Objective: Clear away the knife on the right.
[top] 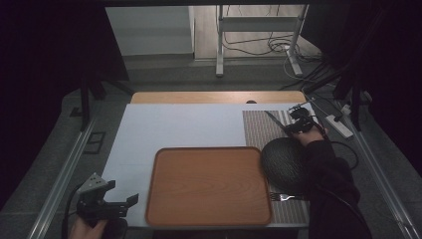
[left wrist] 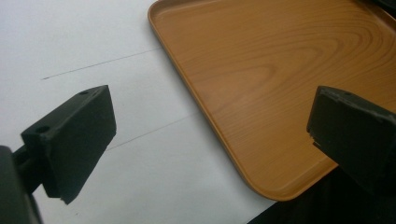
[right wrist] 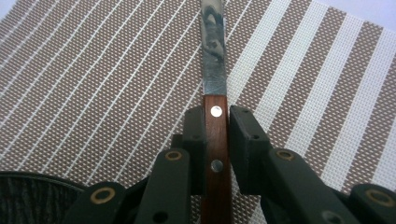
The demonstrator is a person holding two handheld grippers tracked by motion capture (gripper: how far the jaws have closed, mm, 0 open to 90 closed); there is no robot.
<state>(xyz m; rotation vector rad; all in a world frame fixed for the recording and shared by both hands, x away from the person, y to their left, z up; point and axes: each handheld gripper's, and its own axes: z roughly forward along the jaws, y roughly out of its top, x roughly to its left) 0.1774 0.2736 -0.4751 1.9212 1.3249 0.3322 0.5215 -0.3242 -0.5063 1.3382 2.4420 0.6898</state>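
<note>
risk of slipping: the right gripper (right wrist: pixel 216 140) holds the knife (right wrist: pixel 215 88) only by its narrow wooden handle, near the blade end; on lifting, I judge the long handle behind the jaws could tip it or let it twist out
risk of dragging: the blade lies flat on the striped placemat (right wrist: pixel 93 70); a low lift could catch the weave and pull the mat askew
risk of collision: the dark round bowl (top: pixel 283 162) sits just beside the right gripper (top: pixel 300 121), between it and the wooden tray (top: pixel 209 186); a low carry toward the tray could knock it
knife position: at the far right of the worktop (top: pixel 174 124) on the placemat, blade pointing away from the jaws, handle running back between them
right jaws: closed on the knife handle, one pad against each side, rivets showing between them
left jaws: the left gripper (left wrist: pixel 210 144) is wide open with nothing between, above the tray's near left corner (left wrist: pixel 261 182)
fork: the fork (top: pixel 284 197) lies at the placemat's near end, well apart from the knife
</note>
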